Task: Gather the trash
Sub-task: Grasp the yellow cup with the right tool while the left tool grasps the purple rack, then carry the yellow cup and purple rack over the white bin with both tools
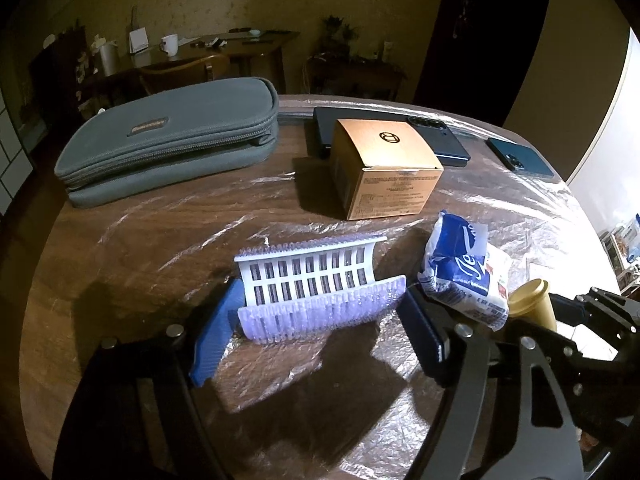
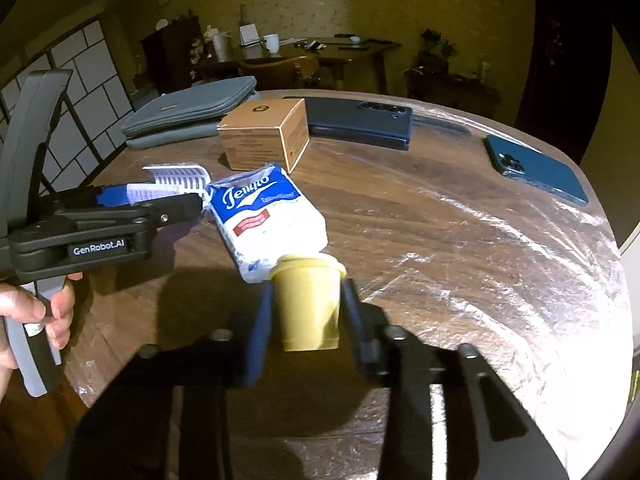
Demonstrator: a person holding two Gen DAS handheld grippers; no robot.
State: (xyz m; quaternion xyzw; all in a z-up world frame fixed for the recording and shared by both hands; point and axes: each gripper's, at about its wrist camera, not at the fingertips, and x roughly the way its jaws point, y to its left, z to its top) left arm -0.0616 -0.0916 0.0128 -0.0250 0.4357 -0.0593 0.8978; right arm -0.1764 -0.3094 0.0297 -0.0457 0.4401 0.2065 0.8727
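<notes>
A curved white and lilac plastic grid piece point(image 1: 316, 280) lies on the film-covered table point(image 1: 140, 236). My left gripper point(image 1: 322, 300) spans it lengthwise, a blue pad pressing on each end. To its right lies a blue and white tissue pack point(image 1: 464, 272), which in the right wrist view point(image 2: 264, 216) sits just beyond a small yellow lidded cup point(image 2: 308, 308). My right gripper point(image 2: 308, 288) is shut on that cup, pads against both sides. The cup point(image 1: 534, 300) also shows at the right edge of the left wrist view.
A grey zip case point(image 1: 168, 140) lies at the back left and a tan cardboard box point(image 1: 384, 164) stands mid-table. Dark phones point(image 1: 440, 140) point(image 1: 520, 158) lie behind and to the right. A hand point(image 2: 24, 308) holds the left gripper's handle. The table's rim point(image 2: 600, 240) curves at right.
</notes>
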